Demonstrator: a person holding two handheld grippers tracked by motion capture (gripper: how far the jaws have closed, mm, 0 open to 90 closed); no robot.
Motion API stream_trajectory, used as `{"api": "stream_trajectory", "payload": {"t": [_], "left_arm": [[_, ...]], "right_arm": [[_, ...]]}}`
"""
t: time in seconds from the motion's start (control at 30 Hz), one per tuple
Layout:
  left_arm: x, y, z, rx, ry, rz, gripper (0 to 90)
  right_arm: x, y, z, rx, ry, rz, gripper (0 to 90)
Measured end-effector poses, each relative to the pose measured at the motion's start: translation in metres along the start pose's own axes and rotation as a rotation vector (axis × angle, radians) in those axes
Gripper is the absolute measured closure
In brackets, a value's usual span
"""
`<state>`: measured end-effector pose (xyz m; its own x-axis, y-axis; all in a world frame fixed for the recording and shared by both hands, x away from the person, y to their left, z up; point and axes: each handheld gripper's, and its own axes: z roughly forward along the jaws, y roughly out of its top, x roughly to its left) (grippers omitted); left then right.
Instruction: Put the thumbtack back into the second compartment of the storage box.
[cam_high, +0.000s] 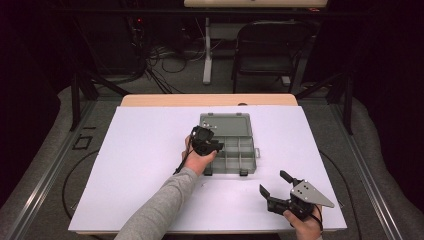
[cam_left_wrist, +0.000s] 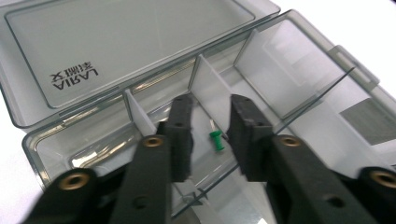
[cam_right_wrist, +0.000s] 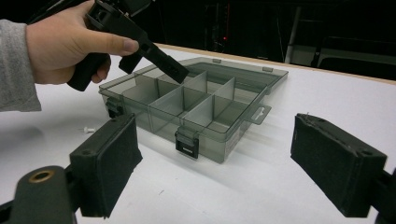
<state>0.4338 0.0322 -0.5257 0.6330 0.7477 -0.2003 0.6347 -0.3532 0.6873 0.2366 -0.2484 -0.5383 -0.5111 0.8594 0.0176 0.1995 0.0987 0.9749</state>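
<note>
A smoky clear organizer box lies in the middle of the white table with its lid folded back. My left gripper hovers over the box's left compartments, tilted down into one. In the left gripper view it stands open, and a small green push pin lies on the compartment floor between the jaws, touching neither. My right gripper is held wide open above the table near the front right, pointing at the box, with nothing between its pads.
A small white pin lies on the table just left of the box's front corner. The box has two front latches and a side tab. A chair and cables stand beyond the table's far edge.
</note>
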Motion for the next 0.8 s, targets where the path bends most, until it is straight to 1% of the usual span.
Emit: {"api": "stream_trajectory", "payload": {"t": [0.07, 0.2, 0.33, 0.5, 0.7, 0.8], "left_arm": [[-0.001, 0.001, -0.003, -0.01, 0.0, 0.0, 61.8], [-0.004, 0.001, -0.01, -0.01, -0.014, 0.001, 51.7], [-0.007, 0.002, -0.018, -0.017, -0.013, 0.011, 45.0], [-0.01, 0.001, -0.027, -0.008, -0.023, 0.023, 39.7], [-0.008, -0.006, -0.039, 0.002, -0.028, 0.036, 35.9], [-0.006, -0.012, -0.045, -0.001, -0.034, 0.029, 35.1]], "right_arm": [[0.0, 0.0, 0.0, 0.002, 0.0, 0.002, 14.6], [0.0, 0.0, 0.0, 0.002, 0.0, 0.001, 14.6], [0.0, 0.0, 0.0, 0.004, -0.001, 0.002, 14.6], [0.0, 0.0, 0.0, 0.005, -0.001, 0.005, 14.6], [0.0, 0.0, 0.0, 0.002, -0.001, 0.009, 14.6], [0.0, 0.0, 0.0, 0.003, -0.001, 0.01, 14.6]]}}
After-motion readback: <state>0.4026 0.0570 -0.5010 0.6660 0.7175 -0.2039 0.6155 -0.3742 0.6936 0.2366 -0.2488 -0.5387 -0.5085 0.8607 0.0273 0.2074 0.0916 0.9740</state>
